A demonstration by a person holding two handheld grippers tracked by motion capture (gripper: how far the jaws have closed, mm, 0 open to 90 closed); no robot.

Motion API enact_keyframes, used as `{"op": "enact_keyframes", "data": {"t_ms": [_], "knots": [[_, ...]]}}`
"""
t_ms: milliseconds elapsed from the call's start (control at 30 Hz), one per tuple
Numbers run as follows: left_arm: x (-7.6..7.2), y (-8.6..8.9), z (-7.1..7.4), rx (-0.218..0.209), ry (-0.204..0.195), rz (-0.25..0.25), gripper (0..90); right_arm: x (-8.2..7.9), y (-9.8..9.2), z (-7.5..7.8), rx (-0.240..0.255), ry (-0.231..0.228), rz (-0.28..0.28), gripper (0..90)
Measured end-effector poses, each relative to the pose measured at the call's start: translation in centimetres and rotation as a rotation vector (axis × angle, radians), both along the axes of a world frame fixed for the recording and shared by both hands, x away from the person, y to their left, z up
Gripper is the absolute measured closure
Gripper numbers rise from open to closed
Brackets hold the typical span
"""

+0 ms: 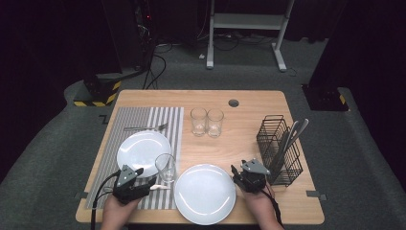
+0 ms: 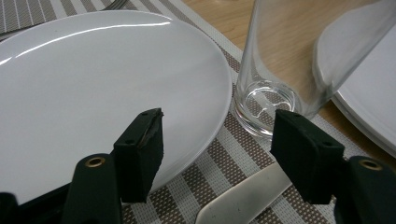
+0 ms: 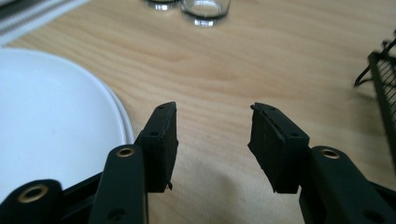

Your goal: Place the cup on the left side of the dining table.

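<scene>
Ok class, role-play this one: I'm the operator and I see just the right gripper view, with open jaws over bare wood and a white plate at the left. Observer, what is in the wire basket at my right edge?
Observer: Cutlery stands upright in the wire basket.
Operator: Where is the left gripper?
Observer: The left gripper is low over a striped placemat, jaws open.
Operator: What lies in front of it?
Observer: A second white plate, and an empty glass standing upright on the placemat beside it.
</scene>
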State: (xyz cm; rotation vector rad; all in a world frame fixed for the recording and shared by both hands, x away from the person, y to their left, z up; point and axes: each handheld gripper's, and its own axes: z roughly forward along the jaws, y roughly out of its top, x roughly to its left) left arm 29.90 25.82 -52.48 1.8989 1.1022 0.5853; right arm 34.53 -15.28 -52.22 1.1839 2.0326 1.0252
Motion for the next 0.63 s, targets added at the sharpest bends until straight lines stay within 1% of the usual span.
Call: {"op": "enact_keyframes", "data": {"t_ms": [100,133,167,233,267,333,367,400,633], "knots": [[0.1,0.0,-0.2,-0.001,-0.002,0.000,34.4,0.0,0.0,-0.8,-0.013,0.042,-0.008,48.8],[0.1,0.0,-0.3,-0.001,0.001,0.000,34.3,0.1,0.0,-1.1,-0.019,0.062,-0.009,48.0],[0.1,0.0,-0.3,-0.001,0.000,0.001,34.2,0.2,0.0,-1.2,-0.027,0.095,-0.011,46.5],[0.1,0.0,-0.5,-0.003,-0.009,-0.001,34.2,0.2,0.0,-1.2,-0.030,0.098,-0.016,46.2],[0.2,0.0,-0.5,0.001,-0.012,-0.001,34.2,0.3,0.1,-1.3,-0.044,0.120,-0.015,45.8],[0.2,0.1,-0.7,-0.003,-0.014,0.008,33.8,0.5,0.0,-1.3,-0.031,0.132,-0.016,45.8],[0.3,0.2,-0.8,-0.007,-0.012,0.009,33.8,0.6,-0.1,-1.3,-0.014,0.146,-0.018,45.7],[0.3,0.2,-0.9,-0.010,-0.010,0.011,33.7,0.7,-0.2,-1.3,-0.004,0.153,-0.025,46.2],[0.3,0.3,-1.0,-0.020,-0.016,0.011,33.2,0.6,-0.1,-1.3,-0.017,0.141,-0.032,45.5]]}}
